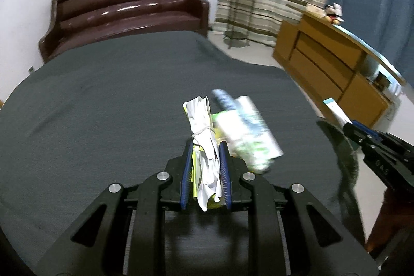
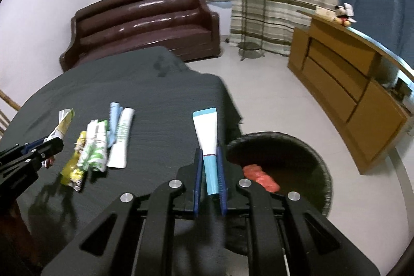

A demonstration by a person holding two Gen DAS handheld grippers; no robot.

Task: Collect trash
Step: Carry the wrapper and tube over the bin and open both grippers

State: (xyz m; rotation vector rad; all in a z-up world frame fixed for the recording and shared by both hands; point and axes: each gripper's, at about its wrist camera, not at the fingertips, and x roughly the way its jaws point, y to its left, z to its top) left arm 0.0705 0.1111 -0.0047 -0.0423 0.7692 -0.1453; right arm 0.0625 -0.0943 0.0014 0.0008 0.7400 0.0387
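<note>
Right wrist view, right tongs (image 2: 209, 154) clamping tube (image 2: 206, 131), bin rim (image 2: 324, 167) beside.

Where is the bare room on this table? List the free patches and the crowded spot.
Free: the dark tablecloth from the wrappers back to the sofa, and the strip between the white tube and the right gripper. Crowded: the wrapper cluster beside the left gripper.
</note>
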